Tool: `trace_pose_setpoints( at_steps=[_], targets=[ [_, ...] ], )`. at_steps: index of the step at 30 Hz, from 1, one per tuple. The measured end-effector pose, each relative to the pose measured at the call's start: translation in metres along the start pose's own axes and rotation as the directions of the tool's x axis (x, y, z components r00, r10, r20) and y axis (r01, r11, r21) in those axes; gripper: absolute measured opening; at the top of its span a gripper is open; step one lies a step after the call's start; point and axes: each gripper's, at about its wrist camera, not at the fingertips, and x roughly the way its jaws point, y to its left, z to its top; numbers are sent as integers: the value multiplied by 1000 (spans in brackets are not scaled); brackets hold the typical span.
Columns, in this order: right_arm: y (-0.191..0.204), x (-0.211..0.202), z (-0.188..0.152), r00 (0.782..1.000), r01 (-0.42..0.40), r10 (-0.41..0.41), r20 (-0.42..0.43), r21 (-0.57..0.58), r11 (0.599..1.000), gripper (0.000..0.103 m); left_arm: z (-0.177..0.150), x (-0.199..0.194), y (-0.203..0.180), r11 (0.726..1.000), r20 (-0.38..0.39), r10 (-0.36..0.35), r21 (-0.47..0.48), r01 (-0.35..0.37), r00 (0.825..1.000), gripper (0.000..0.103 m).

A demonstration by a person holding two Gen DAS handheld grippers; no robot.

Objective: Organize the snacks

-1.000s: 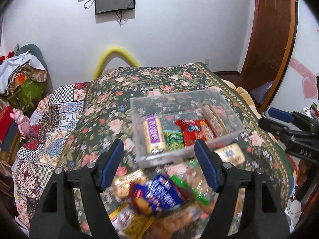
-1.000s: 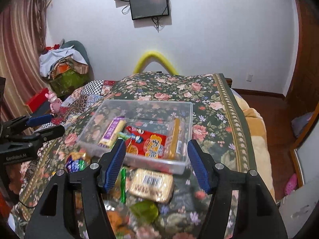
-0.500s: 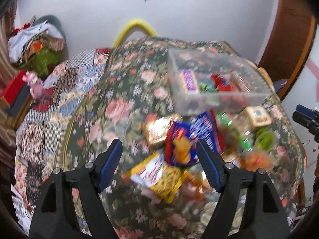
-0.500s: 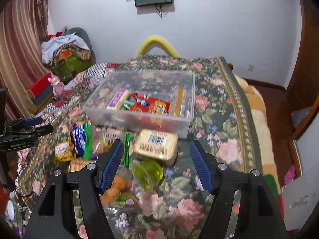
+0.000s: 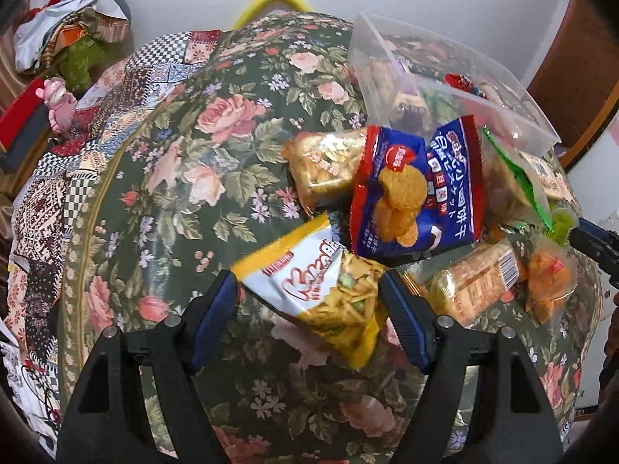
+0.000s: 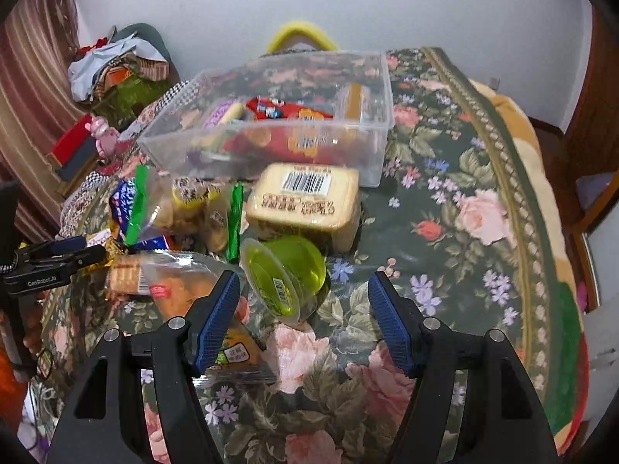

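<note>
White wall (image 6: 425,7) behind floral bedspread (image 6: 464,208); snacks (image 5: 414,189) apparently loose.

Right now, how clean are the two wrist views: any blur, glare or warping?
Left wrist: strong fisheye bulge, clear bin smeared by motion, yellow chip bag fairly sharp. Right wrist: bin contents and tan biscuit pack softly blurred, green jelly cup readable, black vignette in the corners.
</note>
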Motion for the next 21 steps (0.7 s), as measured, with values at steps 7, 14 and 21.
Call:
trace_pose_setpoints(
  at_steps=[7,14,21],
  targets=[
    [1,16,0,1000,-14,14,-26,6,1000,66,1,13,-3,999,0,-38,4,38,999,64],
    [3,23,1,999,-37,37,-31,-1,999,65,0,16,-2,999,19,-51,-7,51,999,54],
    [6,27,0,997,-71,70,-40,-9,997,47,-2,6,0,999,41,-42,-13,42,998,42]
  ],
)
